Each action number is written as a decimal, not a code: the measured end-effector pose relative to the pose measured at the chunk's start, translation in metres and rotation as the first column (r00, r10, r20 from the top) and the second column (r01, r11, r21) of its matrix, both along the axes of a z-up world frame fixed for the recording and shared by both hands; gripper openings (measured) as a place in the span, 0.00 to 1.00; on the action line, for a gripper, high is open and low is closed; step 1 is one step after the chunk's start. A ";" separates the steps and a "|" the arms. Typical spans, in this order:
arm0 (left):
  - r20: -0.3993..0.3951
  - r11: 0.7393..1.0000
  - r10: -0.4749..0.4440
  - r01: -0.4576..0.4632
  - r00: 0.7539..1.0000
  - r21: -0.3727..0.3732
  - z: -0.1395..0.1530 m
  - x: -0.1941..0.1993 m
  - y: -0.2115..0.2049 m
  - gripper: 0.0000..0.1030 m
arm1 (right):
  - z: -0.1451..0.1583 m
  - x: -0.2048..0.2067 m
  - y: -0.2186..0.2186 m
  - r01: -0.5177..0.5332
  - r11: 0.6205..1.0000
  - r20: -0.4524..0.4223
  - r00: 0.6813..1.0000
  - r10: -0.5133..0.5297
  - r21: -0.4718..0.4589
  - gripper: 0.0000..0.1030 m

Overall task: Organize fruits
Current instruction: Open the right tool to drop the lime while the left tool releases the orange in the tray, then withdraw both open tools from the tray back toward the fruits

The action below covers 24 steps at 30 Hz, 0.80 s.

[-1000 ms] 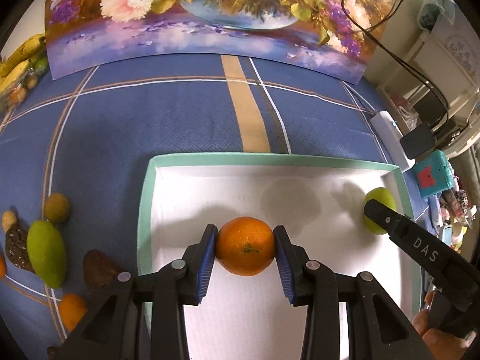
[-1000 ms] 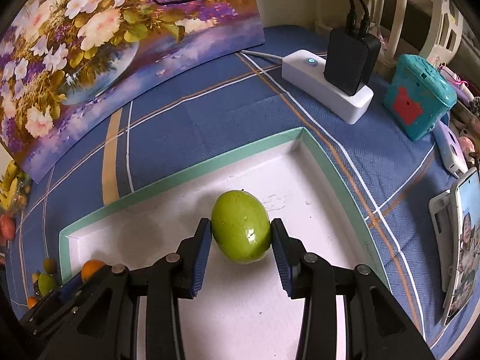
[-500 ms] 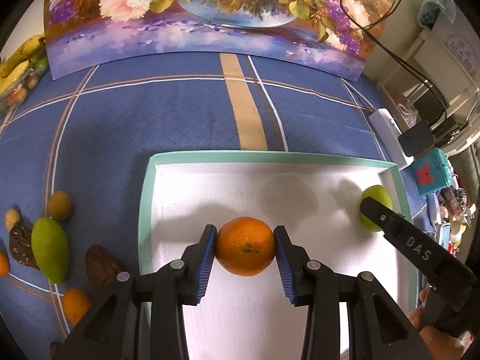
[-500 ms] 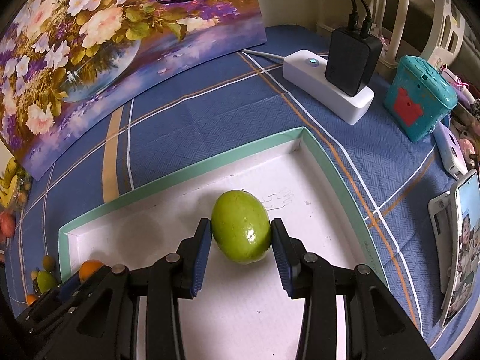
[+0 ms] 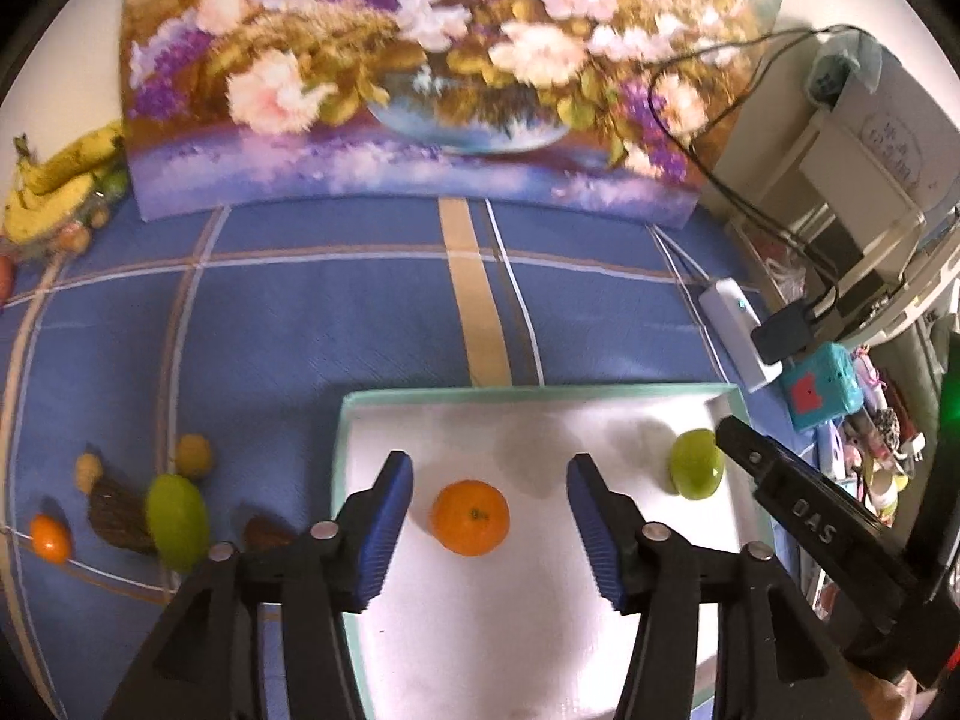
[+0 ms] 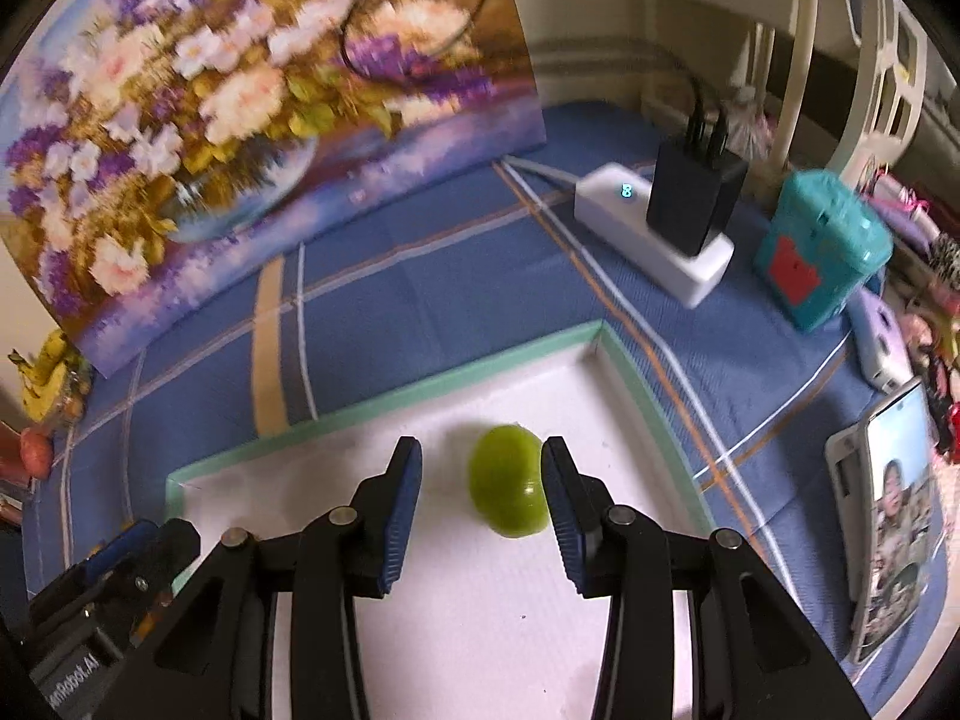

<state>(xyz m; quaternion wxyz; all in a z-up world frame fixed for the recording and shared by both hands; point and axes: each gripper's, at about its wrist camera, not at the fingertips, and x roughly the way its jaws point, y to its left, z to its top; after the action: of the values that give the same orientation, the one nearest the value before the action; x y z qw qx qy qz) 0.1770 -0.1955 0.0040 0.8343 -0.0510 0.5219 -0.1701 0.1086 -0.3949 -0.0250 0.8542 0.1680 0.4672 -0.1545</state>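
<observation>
Overhead, blue plaid cloth (image 5: pixel 336 324); floral painting (image 5: pixel 432 78) behind white tray (image 5: pixel 540 630).

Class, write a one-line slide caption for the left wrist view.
Open left claw above an orange in the white tray, a green fruit near the right claw.

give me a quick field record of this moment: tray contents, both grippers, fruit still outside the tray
tray: white tray with mint-green rim on blue cloth
in tray: orange; green fruit
left gripper: open, orange between the pads, not touching
right gripper: open, green fruit close by its right pad, contact unclear
outside tray, left: green mango, small orange fruit, two small yellow fruits, brown pieces
far left: bananas
</observation>
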 end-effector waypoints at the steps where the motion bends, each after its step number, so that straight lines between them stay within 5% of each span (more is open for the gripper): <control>1: 0.008 1.000 0.013 -0.013 1.000 0.004 0.004 0.000 0.003 0.64 | 0.004 -0.001 0.001 -0.002 1.000 0.006 1.000 0.002 -0.006 0.41; 4: 0.026 0.999 0.040 -0.040 0.999 0.025 0.010 0.000 0.009 0.76 | 0.014 -0.004 0.004 -0.013 1.000 0.020 1.000 0.013 -0.026 0.43; 6: 0.032 0.996 0.064 -0.065 0.997 0.056 0.010 0.000 0.013 0.83 | 0.018 -0.005 0.006 -0.020 0.999 0.026 0.999 0.021 -0.036 0.63; 10: 0.032 0.988 0.121 -0.124 0.992 0.095 0.004 0.003 0.026 0.98 | 0.018 -0.006 0.008 -0.027 0.998 0.022 0.999 0.029 -0.054 0.73; 14: 0.039 0.979 0.167 -0.171 0.985 0.115 0.000 0.006 0.038 1.00 | 0.011 -0.005 0.010 -0.044 0.998 -0.003 0.999 0.043 -0.056 0.87; 24: 0.085 0.971 0.191 -0.201 0.978 0.128 0.008 0.008 0.045 1.00 | 0.000 0.002 0.016 -0.079 0.996 -0.009 0.997 0.078 -0.034 0.88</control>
<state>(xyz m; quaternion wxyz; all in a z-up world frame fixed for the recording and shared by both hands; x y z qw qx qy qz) 0.1851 -0.1503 0.0124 0.8668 -0.0392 0.4943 -0.0525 0.1107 -0.3787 -0.0251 0.8605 0.1341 0.4741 -0.1296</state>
